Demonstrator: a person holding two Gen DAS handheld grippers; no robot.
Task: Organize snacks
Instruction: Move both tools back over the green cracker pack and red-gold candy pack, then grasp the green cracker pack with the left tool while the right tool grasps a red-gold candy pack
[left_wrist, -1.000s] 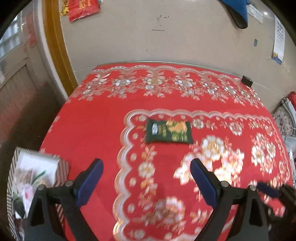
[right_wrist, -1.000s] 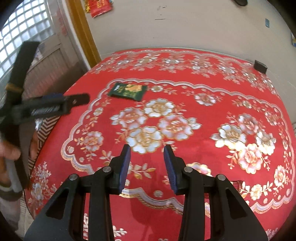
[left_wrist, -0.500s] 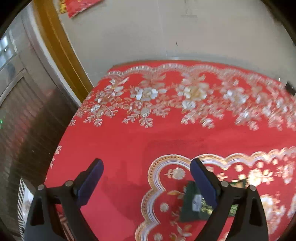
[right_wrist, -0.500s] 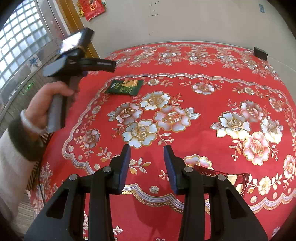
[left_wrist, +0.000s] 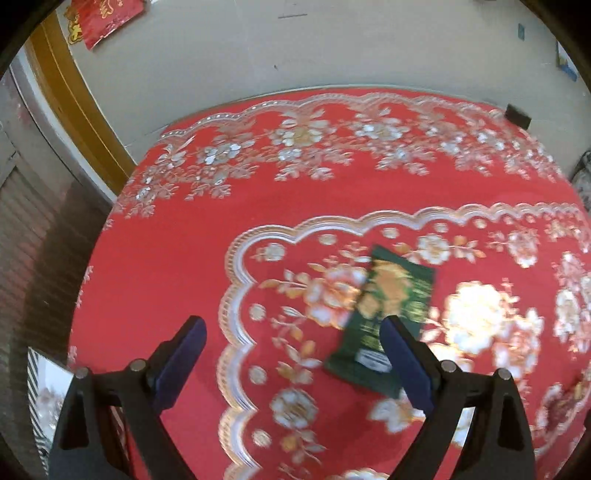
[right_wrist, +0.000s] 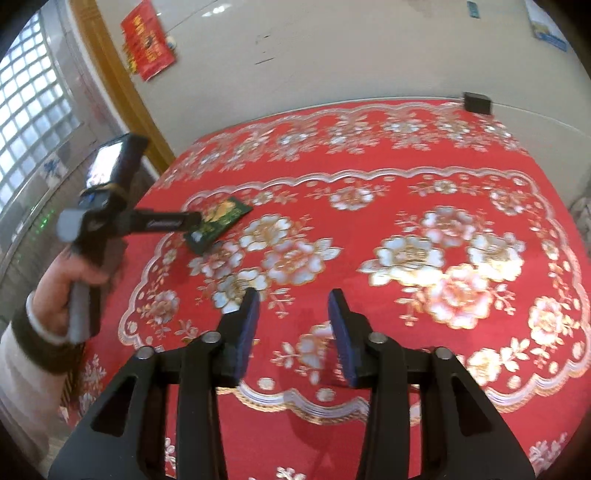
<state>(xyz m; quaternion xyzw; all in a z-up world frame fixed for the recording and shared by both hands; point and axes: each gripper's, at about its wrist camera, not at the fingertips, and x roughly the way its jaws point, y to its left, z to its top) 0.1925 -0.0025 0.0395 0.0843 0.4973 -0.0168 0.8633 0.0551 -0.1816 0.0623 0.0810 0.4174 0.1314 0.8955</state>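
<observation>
A dark green snack packet (left_wrist: 388, 314) with gold print lies flat on the red flowered tablecloth (left_wrist: 184, 258). My left gripper (left_wrist: 291, 332) is open wide just above the cloth; its right finger (left_wrist: 402, 362) overlaps the packet's near right edge. The packet also shows in the right wrist view (right_wrist: 218, 223), with the left gripper (right_wrist: 162, 221) over it. My right gripper (right_wrist: 291, 306) is open and empty above the table's front part, well right of the packet. A red packet (right_wrist: 328, 376) lies partly hidden behind its fingers.
A striped box (left_wrist: 48, 395) stands off the table's left edge. A small black object (right_wrist: 477, 102) sits at the table's far right edge by the wall (right_wrist: 332, 55). A glass-block window (right_wrist: 33, 122) is at the left.
My left gripper has swung and come down by the green packet, which now lies rotated under its right finger. My right gripper has barely moved.
</observation>
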